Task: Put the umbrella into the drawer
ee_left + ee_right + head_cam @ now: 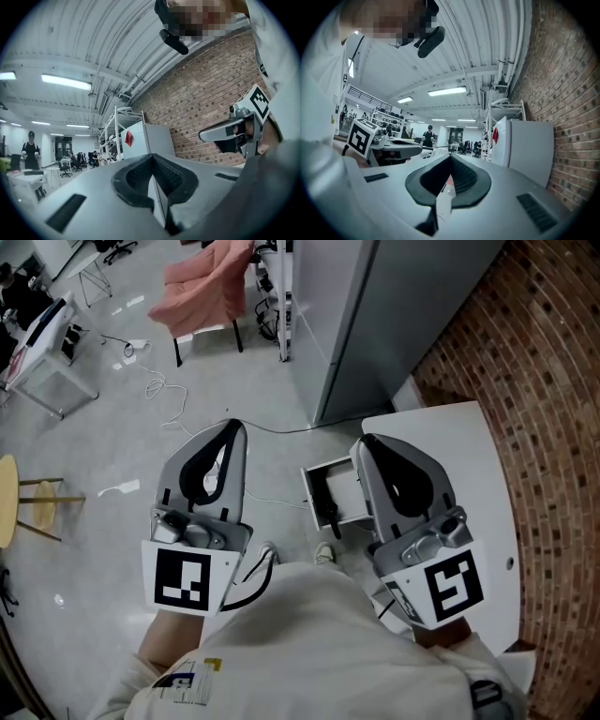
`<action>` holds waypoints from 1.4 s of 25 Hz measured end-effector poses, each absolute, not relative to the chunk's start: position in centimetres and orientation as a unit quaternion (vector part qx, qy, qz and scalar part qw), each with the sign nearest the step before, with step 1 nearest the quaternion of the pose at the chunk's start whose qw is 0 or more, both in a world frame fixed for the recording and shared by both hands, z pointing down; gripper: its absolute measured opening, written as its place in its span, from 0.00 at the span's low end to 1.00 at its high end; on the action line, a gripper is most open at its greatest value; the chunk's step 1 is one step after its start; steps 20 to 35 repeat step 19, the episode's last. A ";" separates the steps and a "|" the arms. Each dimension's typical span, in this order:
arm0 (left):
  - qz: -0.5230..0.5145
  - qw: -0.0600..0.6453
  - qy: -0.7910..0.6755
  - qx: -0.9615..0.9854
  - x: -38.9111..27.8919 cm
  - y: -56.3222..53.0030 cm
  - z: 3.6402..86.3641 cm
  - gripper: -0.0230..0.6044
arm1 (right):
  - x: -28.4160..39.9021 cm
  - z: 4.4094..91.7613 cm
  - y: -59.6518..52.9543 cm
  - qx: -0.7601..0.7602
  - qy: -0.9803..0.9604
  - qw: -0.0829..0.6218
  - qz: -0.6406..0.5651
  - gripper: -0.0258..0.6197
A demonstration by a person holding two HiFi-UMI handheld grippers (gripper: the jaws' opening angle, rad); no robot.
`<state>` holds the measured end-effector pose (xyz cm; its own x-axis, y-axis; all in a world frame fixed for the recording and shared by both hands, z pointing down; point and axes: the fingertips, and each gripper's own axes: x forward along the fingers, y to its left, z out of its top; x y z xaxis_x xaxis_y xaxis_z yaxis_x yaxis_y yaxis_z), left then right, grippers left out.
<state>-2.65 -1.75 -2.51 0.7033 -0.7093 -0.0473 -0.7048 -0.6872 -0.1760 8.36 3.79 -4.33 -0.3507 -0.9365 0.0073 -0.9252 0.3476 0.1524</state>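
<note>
No umbrella shows in any view. A white drawer [330, 491] stands pulled out under the white table [469, 456], and its inside looks dark. Both grippers are held level in front of the person's chest. My left gripper [232, 427] is over the floor, left of the drawer, with its jaws together and nothing between them [151, 157]. My right gripper [367, 442] is above the drawer's right side, also shut and empty [451, 157]. Each gripper view shows the other gripper off to its side, the right gripper [234, 131] and the left gripper [389, 145].
A grey cabinet [375, 315] stands behind the drawer, and a brick wall [553, 381] runs along the right. A pink chair [202, 282], floor cables [159, 390] and a wooden stool [19, 502] are to the left. People sit and stand far off in the room [427, 136].
</note>
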 end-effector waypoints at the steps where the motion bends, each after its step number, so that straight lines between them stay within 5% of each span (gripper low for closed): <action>1: -0.015 0.089 0.386 -0.918 -2.6 -1.8 -2.4 0.05 | 8.4 -4.3 3.8 0.566 -0.821 0.046 -0.059 0.05; 35: -0.018 0.081 0.381 -0.921 -2.2 -1.9 -2.5 0.05 | 9.7 -5.3 3.6 0.564 -0.825 0.020 -0.040 0.05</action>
